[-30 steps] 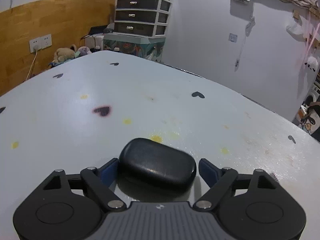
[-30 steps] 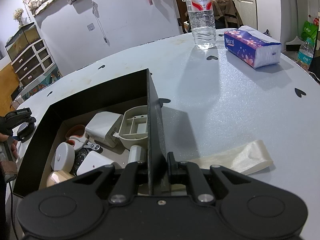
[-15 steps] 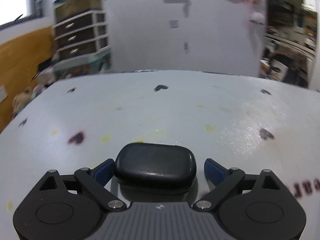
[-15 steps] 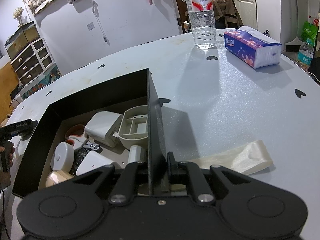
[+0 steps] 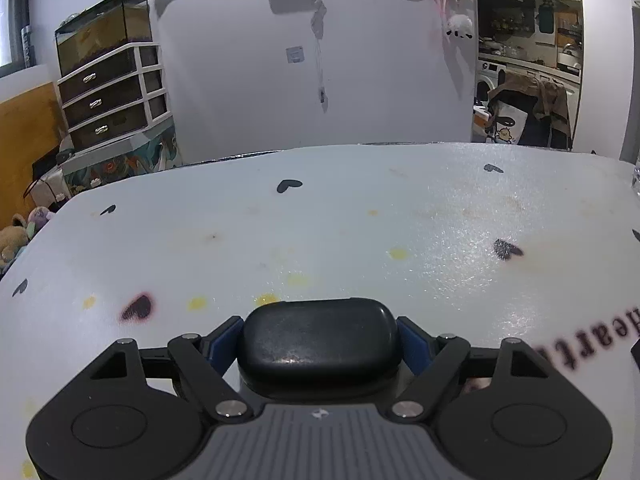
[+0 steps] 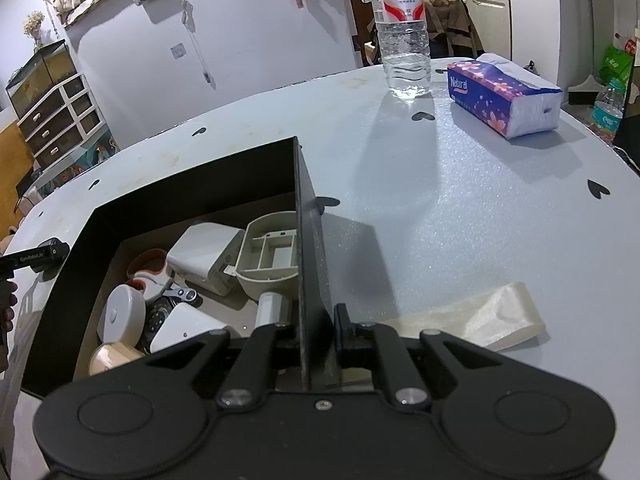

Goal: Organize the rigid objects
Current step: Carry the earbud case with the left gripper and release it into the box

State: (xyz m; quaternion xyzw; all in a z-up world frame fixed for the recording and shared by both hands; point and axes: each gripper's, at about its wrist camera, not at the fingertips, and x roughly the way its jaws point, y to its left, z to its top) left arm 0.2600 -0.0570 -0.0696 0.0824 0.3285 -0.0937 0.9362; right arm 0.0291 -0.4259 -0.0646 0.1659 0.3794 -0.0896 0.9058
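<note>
My left gripper (image 5: pixel 320 336) is shut on a black rounded case (image 5: pixel 318 338), its blue pads pressed on both ends, held just above the white table (image 5: pixel 360 216). My right gripper (image 6: pixel 310 320) is shut on the right wall of a black box (image 6: pixel 306 216). The box holds several rigid items: a white adapter (image 6: pixel 204 252), a beige compartment tray (image 6: pixel 272 254), a white round disc (image 6: pixel 122 314) and others. The left gripper (image 6: pixel 36 258) shows at the box's left side in the right wrist view.
A water bottle (image 6: pixel 404 40) and a purple tissue pack (image 6: pixel 504 98) stand at the table's far right. A cream plastic bag (image 6: pixel 476 316) lies right of the box. A drawer unit (image 5: pixel 112 96) and a white wall lie beyond the table.
My left gripper closed on the black case, lifted it and swung to the right. The right gripper and box have not moved.
</note>
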